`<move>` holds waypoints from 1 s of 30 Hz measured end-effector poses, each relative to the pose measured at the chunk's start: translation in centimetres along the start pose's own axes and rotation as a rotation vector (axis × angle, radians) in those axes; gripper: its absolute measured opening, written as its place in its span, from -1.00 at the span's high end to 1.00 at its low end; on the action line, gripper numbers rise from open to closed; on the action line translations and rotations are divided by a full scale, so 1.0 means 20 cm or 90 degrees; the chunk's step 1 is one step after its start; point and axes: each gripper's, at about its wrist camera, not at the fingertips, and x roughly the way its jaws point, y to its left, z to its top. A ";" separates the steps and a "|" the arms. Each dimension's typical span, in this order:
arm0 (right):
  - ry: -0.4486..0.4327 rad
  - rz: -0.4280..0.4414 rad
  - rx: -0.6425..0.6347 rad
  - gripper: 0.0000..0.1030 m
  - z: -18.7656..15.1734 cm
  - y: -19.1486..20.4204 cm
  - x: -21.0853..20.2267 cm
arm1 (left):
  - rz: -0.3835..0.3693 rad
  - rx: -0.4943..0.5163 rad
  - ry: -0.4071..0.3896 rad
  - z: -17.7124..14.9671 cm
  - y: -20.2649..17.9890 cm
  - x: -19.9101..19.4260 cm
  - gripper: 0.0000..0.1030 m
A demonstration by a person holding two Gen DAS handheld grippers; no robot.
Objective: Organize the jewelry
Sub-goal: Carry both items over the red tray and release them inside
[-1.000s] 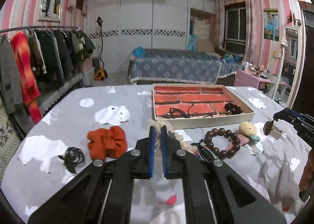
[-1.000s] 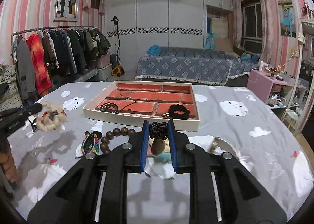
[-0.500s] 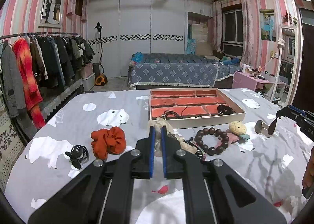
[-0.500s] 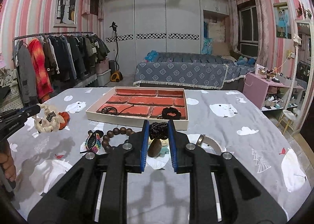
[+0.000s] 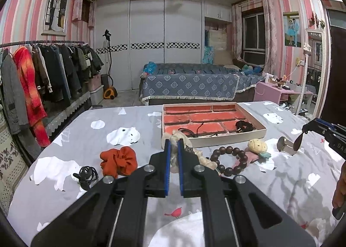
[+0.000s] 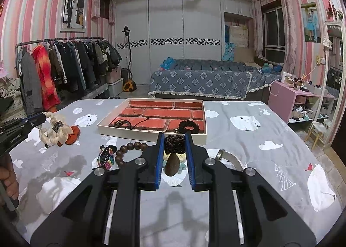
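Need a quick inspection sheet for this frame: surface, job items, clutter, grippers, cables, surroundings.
Surface: table under a grey cloth with white animal prints.
Job's things: tray with brick-pattern floor holds a black cord necklace and black scrunchie; bead bracelet, orange scrunchie, black hair tie, colourful clip and metal bangle lie outside it.
Clutter: plush charm.
Grippers: left gripper shut on cream scrunchie; right gripper shut on dark braided cord with pendant.
Cables: nothing seen.
Surroundings: bed, clothes rack.

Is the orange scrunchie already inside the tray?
No, the orange scrunchie lies on the grey tablecloth, outside the tray.
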 end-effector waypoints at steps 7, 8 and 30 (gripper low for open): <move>0.000 0.001 -0.002 0.61 0.02 0.01 0.02 | -0.012 0.014 -0.009 0.05 -0.03 0.05 0.88; -0.001 0.001 -0.003 0.61 0.03 0.02 0.03 | -0.014 0.014 -0.011 0.07 -0.03 0.06 0.88; 0.001 0.018 0.009 0.61 0.33 -0.04 0.47 | -0.010 0.019 -0.026 0.34 -0.06 0.51 0.88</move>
